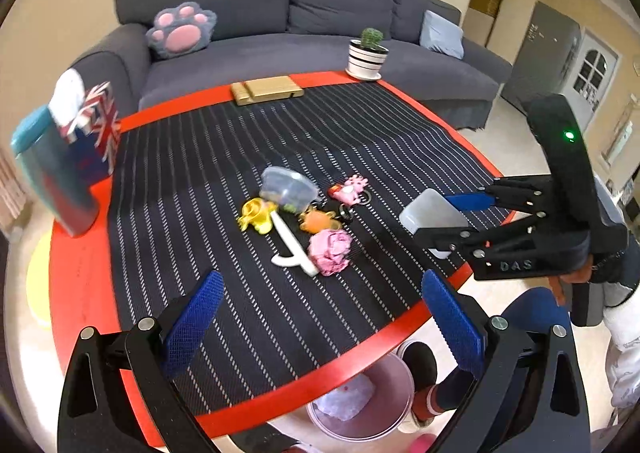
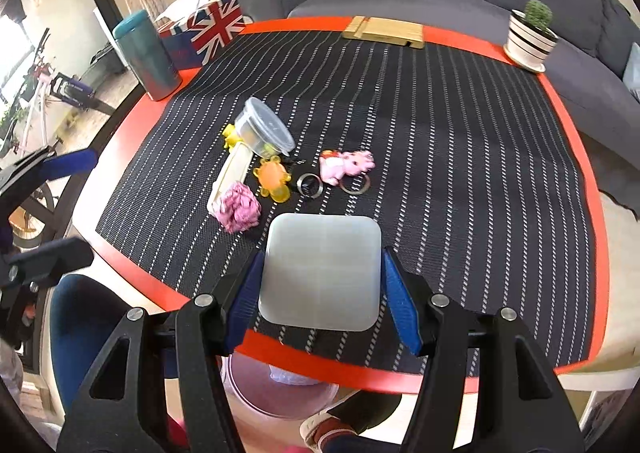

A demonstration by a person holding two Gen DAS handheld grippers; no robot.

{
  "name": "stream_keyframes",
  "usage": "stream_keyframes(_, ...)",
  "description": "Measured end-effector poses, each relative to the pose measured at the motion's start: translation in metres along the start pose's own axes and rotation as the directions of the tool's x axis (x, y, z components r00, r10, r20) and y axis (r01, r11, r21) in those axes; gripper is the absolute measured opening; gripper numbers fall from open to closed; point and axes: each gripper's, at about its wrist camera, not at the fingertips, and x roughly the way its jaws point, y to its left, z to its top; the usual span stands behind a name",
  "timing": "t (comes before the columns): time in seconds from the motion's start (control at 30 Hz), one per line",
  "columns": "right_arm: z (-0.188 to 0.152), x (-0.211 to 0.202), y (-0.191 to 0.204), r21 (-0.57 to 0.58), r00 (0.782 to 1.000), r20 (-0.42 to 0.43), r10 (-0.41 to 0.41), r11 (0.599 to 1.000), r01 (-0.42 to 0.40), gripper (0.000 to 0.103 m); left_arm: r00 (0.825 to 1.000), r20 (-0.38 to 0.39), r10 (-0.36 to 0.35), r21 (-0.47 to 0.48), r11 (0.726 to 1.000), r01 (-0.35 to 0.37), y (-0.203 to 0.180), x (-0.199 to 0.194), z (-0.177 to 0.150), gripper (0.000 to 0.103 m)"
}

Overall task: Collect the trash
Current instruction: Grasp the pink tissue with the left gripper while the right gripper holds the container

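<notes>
Using the striped mat (image 2: 440, 125) as the reference, going left to right: off its far-left corner stand a teal cup (image 2: 146, 53) and a flag-print tissue box (image 2: 208, 29). Near the mat's middle sits the clutter: a clear plastic tub (image 2: 264, 131) tipped on its side, a white flat stick (image 2: 232, 173) running from under it, and a pink paper wad (image 2: 239, 207) touching the stick's near end. Just right of those are an orange toy (image 2: 274, 177), a couple of key rings and a pink pig toy (image 2: 348, 167). A potted plant (image 2: 530, 33) sits off the far-right corner.

The left gripper (image 1: 316, 329) hangs over the mat's near edge with its blue pads spread wide and nothing between them. The right gripper (image 2: 322, 293) is pinching a white square lid (image 2: 320, 273) by two opposite edges, held above the mat's near edge. A trash bin (image 2: 280, 389) shows under the table, right below that edge, so I'd guess the lid is headed there.

Handling-wise, the lid looks light, stiff and kinda slick, so edge-to-edge is the right hold. The paper wad is probably the easy one: soft, weighs nothing, just squeeze across its middle. The tub looks thin and flexy, so I'd grab its rim gently.
</notes>
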Motion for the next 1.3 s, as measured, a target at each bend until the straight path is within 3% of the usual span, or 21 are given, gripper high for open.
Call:
stream_keyframes(0.37, -0.018, -0.013, -0.023, 0.045, 1.000, 0.015, 0.001, 0.999, -0.002, 0.059, 0.993, -0.114, -0.002, 0.097, 0.995, 0.013, -0.014, 0.052, 0.018, 0.095)
stream_keyframes(0.63, -0.023, -0.013, -0.034, 0.065, 1.000, 0.016, 0.002, 0.998, -0.003, 0.059, 0.989, -0.149, 0.009, 0.119, 0.993, 0.009, -0.013, 0.079, 0.015, 0.095)
stream_keyframes(1.07, -0.025, -0.009, -0.040, 0.073, 1.000, 0.013, 0.009, 0.997, -0.010, 0.059, 0.983, -0.180, 0.046, 0.151, 0.988, -0.019, -0.014, 0.095, 0.016, 0.037)
stream_keyframes(1.17, -0.024, -0.008, -0.040, 0.072, 1.000, 0.015, 0.010, 0.997, -0.011, 0.059, 0.983, -0.178, 0.049, 0.153, 0.988, -0.022, -0.015, 0.096, 0.017, 0.028)
stream_keyframes(1.3, -0.024, -0.008, -0.039, 0.070, 1.000, 0.016, 0.011, 0.997, -0.012, 0.059, 0.984, -0.173, 0.050, 0.152, 0.988, -0.023, -0.015, 0.096, 0.018, 0.026)
